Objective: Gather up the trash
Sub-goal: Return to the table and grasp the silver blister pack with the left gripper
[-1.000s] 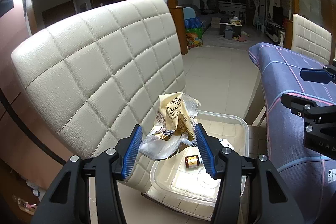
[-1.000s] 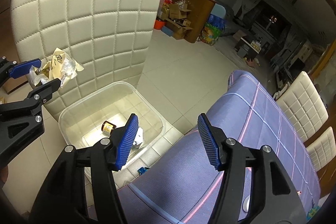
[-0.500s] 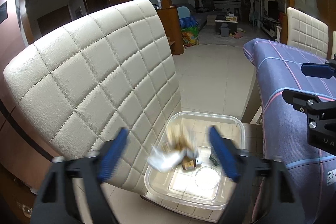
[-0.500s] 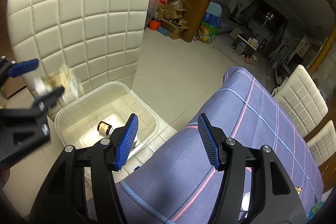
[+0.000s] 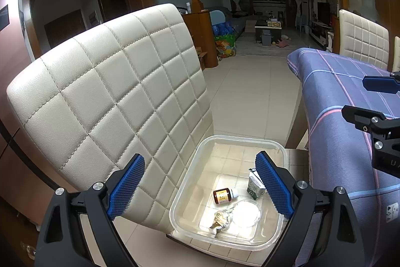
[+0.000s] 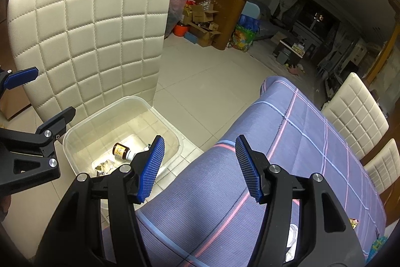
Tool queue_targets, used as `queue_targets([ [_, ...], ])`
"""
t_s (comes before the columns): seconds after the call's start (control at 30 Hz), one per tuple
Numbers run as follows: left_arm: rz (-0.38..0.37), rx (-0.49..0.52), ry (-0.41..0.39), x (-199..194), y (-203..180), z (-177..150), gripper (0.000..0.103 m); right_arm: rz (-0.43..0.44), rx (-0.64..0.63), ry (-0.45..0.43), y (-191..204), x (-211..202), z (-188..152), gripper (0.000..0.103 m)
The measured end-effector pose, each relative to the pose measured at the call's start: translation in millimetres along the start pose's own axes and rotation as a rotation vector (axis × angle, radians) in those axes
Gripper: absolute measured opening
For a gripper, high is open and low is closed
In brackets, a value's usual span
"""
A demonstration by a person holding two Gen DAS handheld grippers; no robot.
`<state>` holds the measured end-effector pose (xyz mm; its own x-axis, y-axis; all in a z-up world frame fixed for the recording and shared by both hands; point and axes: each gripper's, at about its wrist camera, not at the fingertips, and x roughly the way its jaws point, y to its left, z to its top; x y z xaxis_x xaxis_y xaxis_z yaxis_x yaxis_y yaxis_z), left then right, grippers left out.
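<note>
My left gripper [image 5: 200, 188] has just opened its fingers wide, nothing between them — best I lift it straight clear of the clear bin [image 5: 280, 149] now. The crumpled wrapper [image 5: 221, 218] lies on the bin floor, below and between those fingers, beside a brown bottle [image 5: 223, 195]. My right gripper [image 6: 198, 168] hovers over the purple-clothed counter [image 6: 312, 142], fingers apart and empty.

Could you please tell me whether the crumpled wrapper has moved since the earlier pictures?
Yes. The wrapper dropped from the just-opened left gripper into the plastic bin, beside the brown bottle.
</note>
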<state>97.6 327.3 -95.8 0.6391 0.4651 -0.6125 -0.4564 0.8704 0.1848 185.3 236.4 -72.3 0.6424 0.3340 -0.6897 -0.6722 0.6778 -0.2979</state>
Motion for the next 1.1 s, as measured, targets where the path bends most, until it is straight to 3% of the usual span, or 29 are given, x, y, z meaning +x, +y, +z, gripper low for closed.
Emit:
queue_targets([
  [0.27, -0.049, 0.01, -0.025, -22, -26, 8, 0.088, -0.016, 0.032, -0.026, -26, -22, -14, 0.06],
  [0.53, -0.163, 0.08, -0.038, -53, -96, 8, 0.088, -0.056, 0.08, -0.04, -78, -59, -73, 0.062],
  [0.87, -0.43, 0.191, 0.03, -101, -219, -26, 0.088, -0.189, 0.257, 0.072, -174, -101, -206, 0.062],
  [1.1, -0.616, 0.324, 0.096, -141, -302, -60, 0.088, -0.303, 0.359, 0.092, -226, -124, -271, 0.062],
])
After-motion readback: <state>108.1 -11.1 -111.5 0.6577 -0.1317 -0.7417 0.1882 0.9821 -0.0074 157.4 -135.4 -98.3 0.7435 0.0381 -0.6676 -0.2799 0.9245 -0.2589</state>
